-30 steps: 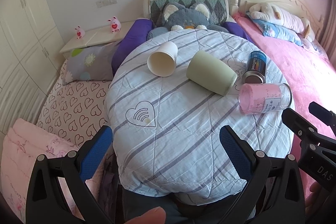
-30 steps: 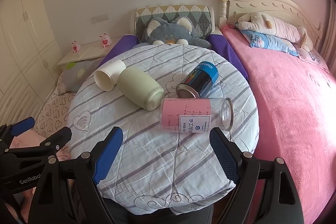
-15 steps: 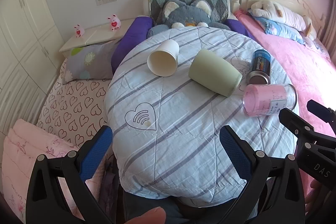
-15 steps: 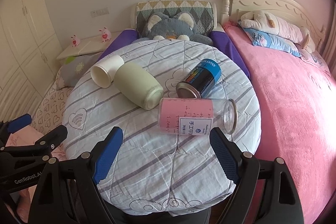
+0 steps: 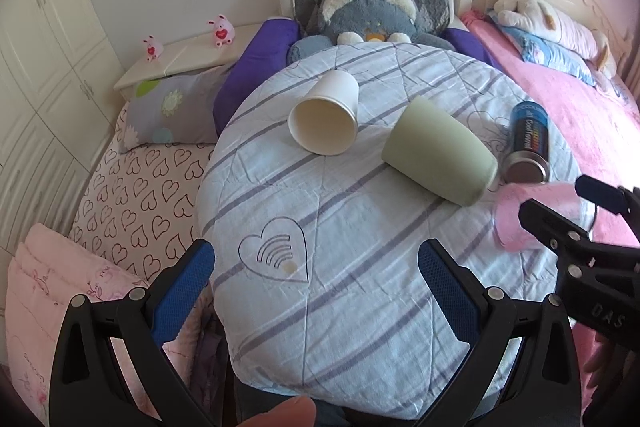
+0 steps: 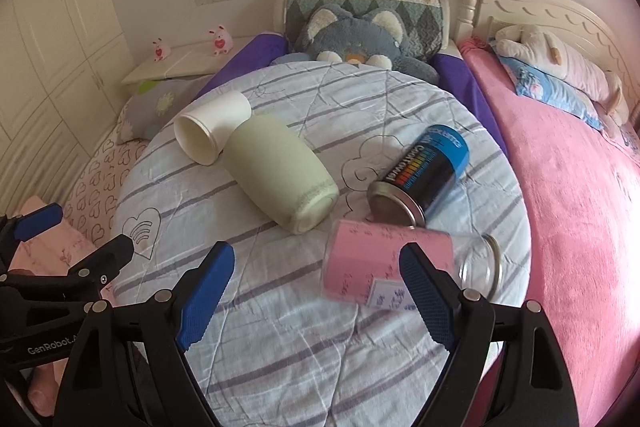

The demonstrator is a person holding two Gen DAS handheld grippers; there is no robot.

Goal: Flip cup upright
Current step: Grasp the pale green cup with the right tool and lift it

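Note:
Several containers lie on their sides on a round table with a striped blue cloth (image 5: 340, 235) (image 6: 280, 327): a white paper cup (image 5: 326, 119) (image 6: 212, 129), a green cup (image 5: 438, 157) (image 6: 280, 173), a dark can (image 5: 528, 143) (image 6: 420, 175) and a glass with a pink sleeve (image 5: 516, 219) (image 6: 380, 263). My right gripper (image 6: 318, 297) is open, its right finger (image 6: 426, 297) over the pink glass; it also shows in the left wrist view (image 5: 560, 211). My left gripper (image 5: 316, 291) is open and empty over the table's near edge.
A bed with a pink blanket (image 6: 572, 187) runs along the right. A grey plush cat (image 5: 368, 17) and purple cushions sit behind the table. A heart-print mattress (image 5: 136, 179) and white wardrobe doors (image 5: 32, 67) lie to the left.
Both grippers have moved forward toward the table. The right gripper has closed in on the pink glass, which now sits between its fingers. The containers have not moved.

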